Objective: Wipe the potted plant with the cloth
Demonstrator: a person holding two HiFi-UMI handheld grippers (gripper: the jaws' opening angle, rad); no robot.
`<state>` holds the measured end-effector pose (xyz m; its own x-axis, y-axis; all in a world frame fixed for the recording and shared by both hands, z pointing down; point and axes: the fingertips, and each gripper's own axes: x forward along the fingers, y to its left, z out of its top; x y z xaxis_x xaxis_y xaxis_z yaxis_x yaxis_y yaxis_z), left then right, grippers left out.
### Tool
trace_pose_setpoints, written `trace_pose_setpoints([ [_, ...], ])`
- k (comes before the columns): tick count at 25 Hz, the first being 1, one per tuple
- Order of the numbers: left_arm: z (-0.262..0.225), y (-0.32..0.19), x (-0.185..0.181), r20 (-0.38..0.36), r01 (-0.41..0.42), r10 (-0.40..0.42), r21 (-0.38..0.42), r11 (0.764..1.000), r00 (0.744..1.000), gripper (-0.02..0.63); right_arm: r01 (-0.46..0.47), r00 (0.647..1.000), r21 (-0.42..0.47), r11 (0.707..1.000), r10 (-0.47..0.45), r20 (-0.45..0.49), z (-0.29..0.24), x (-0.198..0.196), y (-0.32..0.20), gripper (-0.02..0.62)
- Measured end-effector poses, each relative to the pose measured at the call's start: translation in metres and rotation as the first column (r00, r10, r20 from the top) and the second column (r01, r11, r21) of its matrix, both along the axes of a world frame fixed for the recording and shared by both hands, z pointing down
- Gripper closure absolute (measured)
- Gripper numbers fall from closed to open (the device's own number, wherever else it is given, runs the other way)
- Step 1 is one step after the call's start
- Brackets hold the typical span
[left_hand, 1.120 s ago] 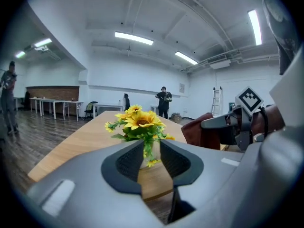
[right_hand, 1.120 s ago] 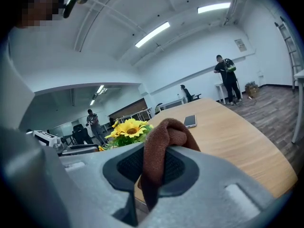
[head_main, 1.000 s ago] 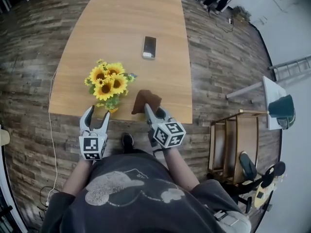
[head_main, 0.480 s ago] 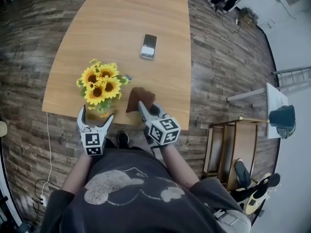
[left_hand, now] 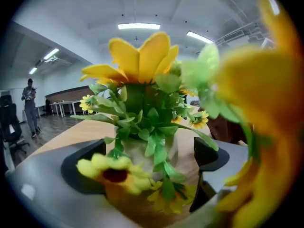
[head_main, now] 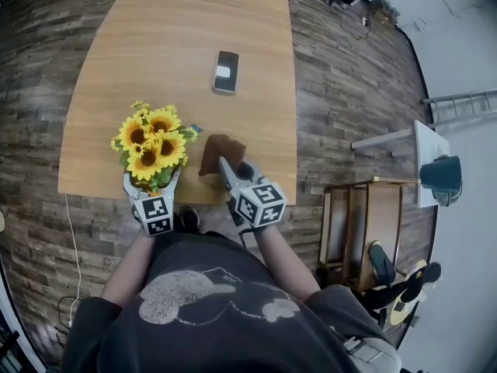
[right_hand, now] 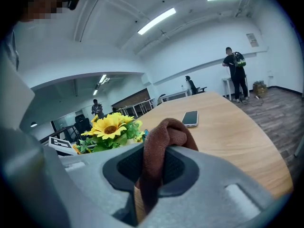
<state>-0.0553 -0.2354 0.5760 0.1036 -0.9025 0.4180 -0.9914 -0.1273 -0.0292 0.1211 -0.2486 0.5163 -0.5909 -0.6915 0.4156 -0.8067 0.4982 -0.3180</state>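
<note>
Left claw point(head_main: 153, 181), its jaws just opened wide, straddles the potted plant point(head_main: 149, 144) without gripping; right claw point(head_main: 224, 164) pinches the brown cloth point(head_main: 220, 149)

Dark wood-plank floor point(head_main: 349, 92); long light wooden table point(head_main: 155, 37); wooden rack point(head_main: 349, 224) at right, white side table point(head_main: 425, 150) beyond; white walls point(right_hand: 199, 51); ceiling strip lights point(right_hand: 156, 20) lit; desks point(right_hand: 173, 96) along far wall

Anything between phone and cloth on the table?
Nothing. In the head view the table is bare between the phone and the brown cloth.
</note>
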Motion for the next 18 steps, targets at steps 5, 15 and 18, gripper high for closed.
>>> trace_pose_setpoints([
  [5, 0.006, -0.011, 0.002, -0.011, 0.010, -0.010, -0.025, 1.000, 1.000, -0.008, -0.027, 0.999, -0.011, 1.000, 0.026, -0.023, 0.000, -0.001, -0.005, 0.543],
  [15, 0.014, -0.012, -0.005, -0.014, -0.044, 0.043, -0.067, 0.997, 0.999, 0.110, -0.005, 0.999, -0.014, 1.000, 0.004, -0.035, 0.001, -0.024, -0.014, 0.543],
  [18, 0.015, -0.012, -0.006, -0.020, -0.082, 0.080, -0.065, 0.995, 0.997, 0.115, -0.008, 0.999, -0.020, 1.000, 0.007, -0.036, 0.004, -0.025, -0.017, 0.543],
])
